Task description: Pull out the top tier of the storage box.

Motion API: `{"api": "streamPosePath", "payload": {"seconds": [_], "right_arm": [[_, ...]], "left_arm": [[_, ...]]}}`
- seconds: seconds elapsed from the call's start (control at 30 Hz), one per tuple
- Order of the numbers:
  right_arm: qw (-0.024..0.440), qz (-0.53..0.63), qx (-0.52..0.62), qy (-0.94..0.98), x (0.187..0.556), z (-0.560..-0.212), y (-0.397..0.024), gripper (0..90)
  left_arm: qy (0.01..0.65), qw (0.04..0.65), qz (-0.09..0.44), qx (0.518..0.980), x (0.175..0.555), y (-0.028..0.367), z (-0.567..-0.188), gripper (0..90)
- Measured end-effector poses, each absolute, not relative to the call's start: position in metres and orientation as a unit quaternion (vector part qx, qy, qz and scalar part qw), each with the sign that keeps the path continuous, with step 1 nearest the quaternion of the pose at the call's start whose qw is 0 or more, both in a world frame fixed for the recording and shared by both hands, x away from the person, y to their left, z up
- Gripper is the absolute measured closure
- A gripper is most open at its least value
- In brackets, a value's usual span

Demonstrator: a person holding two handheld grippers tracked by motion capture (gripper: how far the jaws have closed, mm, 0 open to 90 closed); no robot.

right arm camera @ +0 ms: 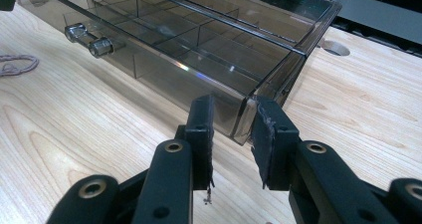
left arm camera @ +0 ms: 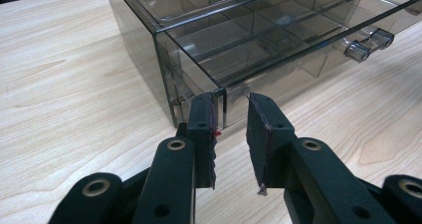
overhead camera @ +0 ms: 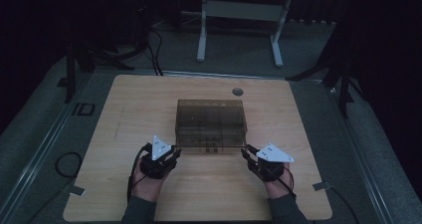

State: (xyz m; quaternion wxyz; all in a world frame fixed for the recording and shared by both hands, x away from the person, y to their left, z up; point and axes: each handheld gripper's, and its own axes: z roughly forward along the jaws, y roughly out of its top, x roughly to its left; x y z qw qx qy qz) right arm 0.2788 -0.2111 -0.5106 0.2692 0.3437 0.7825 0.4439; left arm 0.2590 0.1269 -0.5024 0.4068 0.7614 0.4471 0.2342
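Observation:
A smoked clear plastic drawer box (overhead camera: 211,122) stands in the middle of the wooden table (overhead camera: 134,109), its front with two small clear knobs (left arm camera: 368,45) facing the person. My left gripper (overhead camera: 175,153) sits at the box's front left corner. In the left gripper view, the left gripper (left arm camera: 231,112) stands open, with the corner edge (left arm camera: 222,102) just beyond the tips, close to the left pad. My right gripper (overhead camera: 247,152) is at the front right corner. In the right gripper view, the right gripper (right arm camera: 233,115) stands open around that corner (right arm camera: 245,117) with a gap beside it.
A round cable hole (overhead camera: 238,91) lies in the table behind the box. A thin cord (right arm camera: 17,63) rests on the wood to the left in the right gripper view. A white desk frame (overhead camera: 239,15) stands on the floor beyond the table.

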Motion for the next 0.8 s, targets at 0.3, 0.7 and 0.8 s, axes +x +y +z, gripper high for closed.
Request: {"api": "streamPosePath", "payload": {"seconds": [0.3,0.7,0.8], "right_arm": [[0.269,0.445,0.343,0.782,0.2761,-0.5107,-0.2115,71.1],[0.267,0.446,0.343,0.782,0.2725,-0.5105,-0.2126,71.0],[0.267,0.446,0.343,0.782,0.2716,-0.5107,-0.2123,71.0]], "left_arm": [[0.448,0.407,0.233,0.761,0.2563,0.1268,-0.5022,73.7],[0.446,0.408,0.232,0.762,0.2513,0.1267,-0.5020,73.9],[0.446,0.409,0.231,0.762,0.2502,0.1272,-0.5024,73.9]]}}
